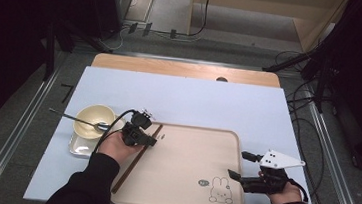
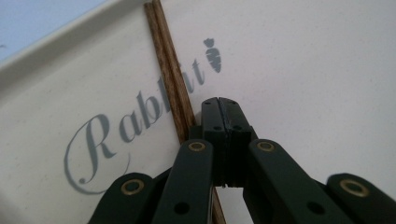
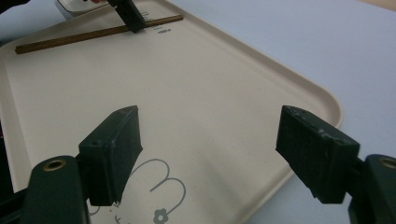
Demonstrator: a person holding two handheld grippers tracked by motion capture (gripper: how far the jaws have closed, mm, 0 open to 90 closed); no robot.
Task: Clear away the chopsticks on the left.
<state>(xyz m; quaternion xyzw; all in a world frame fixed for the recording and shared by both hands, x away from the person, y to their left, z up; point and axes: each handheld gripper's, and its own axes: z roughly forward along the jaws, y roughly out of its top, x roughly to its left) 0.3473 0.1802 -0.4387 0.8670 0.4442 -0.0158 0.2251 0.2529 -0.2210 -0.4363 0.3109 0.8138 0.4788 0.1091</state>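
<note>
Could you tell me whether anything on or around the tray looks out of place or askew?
Nothing is spilled or damaged. The chopsticks lie together along the tray's left edge, beside the shut left gripper. The one loose-looking item is the spoon: it rests in the bowl with its handle jutting out past the rim.

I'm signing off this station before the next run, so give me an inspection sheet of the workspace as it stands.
Surface: pale blue mat on a wooden table, no spills seen.
Job's things: chopsticks lie side by side along the left edge of the tray.
Clutter: bowl with a spoon in it, on a small dish left of the tray.
Grippers: left gripper shut, tips beside the chopsticks, nothing between the jaws; right gripper open and empty at the tray's right edge.
Cables: one loops from the left gripper; more lie on the floor.
Surroundings: dark stands and a pale cabinet beyond the table.
</note>
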